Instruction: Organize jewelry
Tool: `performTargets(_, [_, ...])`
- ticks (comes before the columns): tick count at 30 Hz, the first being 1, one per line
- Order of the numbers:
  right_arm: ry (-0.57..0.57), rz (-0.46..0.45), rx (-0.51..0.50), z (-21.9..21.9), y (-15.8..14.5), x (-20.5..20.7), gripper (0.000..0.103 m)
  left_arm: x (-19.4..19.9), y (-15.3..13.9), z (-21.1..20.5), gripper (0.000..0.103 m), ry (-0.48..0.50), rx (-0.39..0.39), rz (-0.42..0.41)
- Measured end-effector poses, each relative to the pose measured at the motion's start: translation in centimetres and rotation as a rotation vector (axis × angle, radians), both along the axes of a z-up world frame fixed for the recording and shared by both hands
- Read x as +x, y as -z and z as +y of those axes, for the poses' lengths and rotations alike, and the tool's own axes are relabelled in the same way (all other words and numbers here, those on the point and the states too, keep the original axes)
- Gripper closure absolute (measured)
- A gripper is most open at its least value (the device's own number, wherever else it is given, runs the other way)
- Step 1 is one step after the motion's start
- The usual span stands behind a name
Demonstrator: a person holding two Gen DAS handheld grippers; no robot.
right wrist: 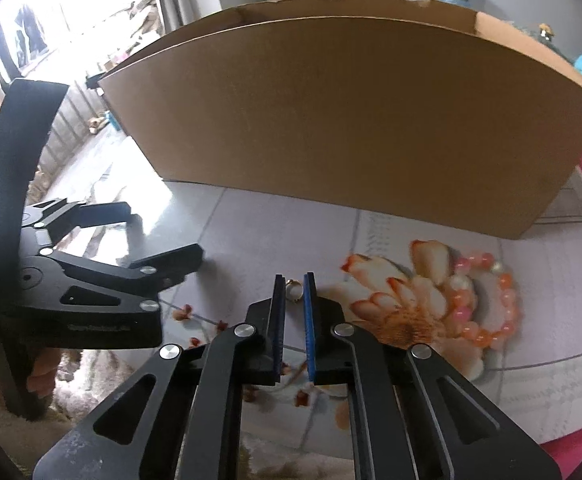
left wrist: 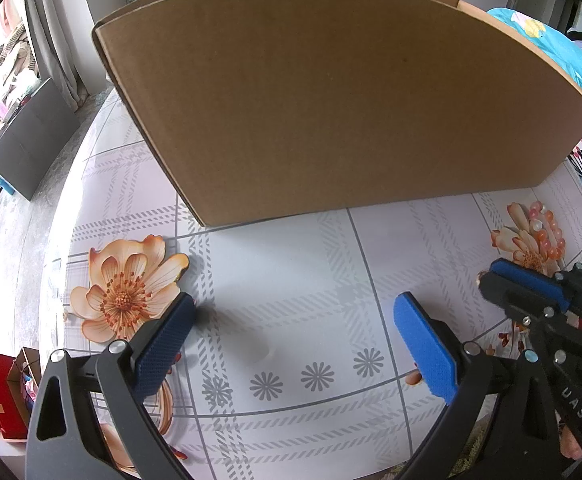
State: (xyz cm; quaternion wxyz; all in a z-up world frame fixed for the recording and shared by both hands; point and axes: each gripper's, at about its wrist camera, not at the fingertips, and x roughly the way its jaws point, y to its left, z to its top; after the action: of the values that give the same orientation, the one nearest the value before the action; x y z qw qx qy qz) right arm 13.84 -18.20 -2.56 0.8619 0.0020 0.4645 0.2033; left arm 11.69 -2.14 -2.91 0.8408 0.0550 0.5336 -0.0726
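The right gripper (right wrist: 293, 282) had its blue pads nearly together, pinching what looked like a small gold ring (right wrist: 292, 289) at their tips, though the piece was too small to name surely. Just to its right, a bracelet (right wrist: 487, 300) of pink and orange beads lay on the flowered tablecloth (right wrist: 251, 216). The left gripper (left wrist: 293, 314) hung spread wide over bare cloth, holding nothing. Behind both stood an open cardboard box (left wrist: 331, 100).

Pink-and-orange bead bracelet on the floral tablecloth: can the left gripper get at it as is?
Probably not directly. The pink-and-orange bead bracelet lies beyond the right gripper, which sits between it and the open left gripper.
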Motion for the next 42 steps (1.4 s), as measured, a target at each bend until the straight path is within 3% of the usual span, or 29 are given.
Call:
performTargets(8, [0.017, 0.018, 0.078, -0.8, -0.2, 0.1, 0.092, -0.1, 0.0, 0.0, 0.006, -0.001, 0.000, -0.001])
performTargets(25, [0.092, 0.003, 0.082, -3.2, -0.6, -0.6, 0.076, -0.1, 0.1, 0.0, 0.005, 0.002, -0.001, -0.005])
performTargets(36, [0.170, 0.017, 0.107, -5.3, -0.6, -1.9, 0.073, -0.2, 0.1, 0.2, 0.006, 0.100, -0.016, -0.044])
performTargets(42, [0.179, 0.003, 0.116, -5.2, -0.9, -1.9, 0.072, -1.3, -1.1, -0.2, 0.006, 0.159, -0.062, -0.123])
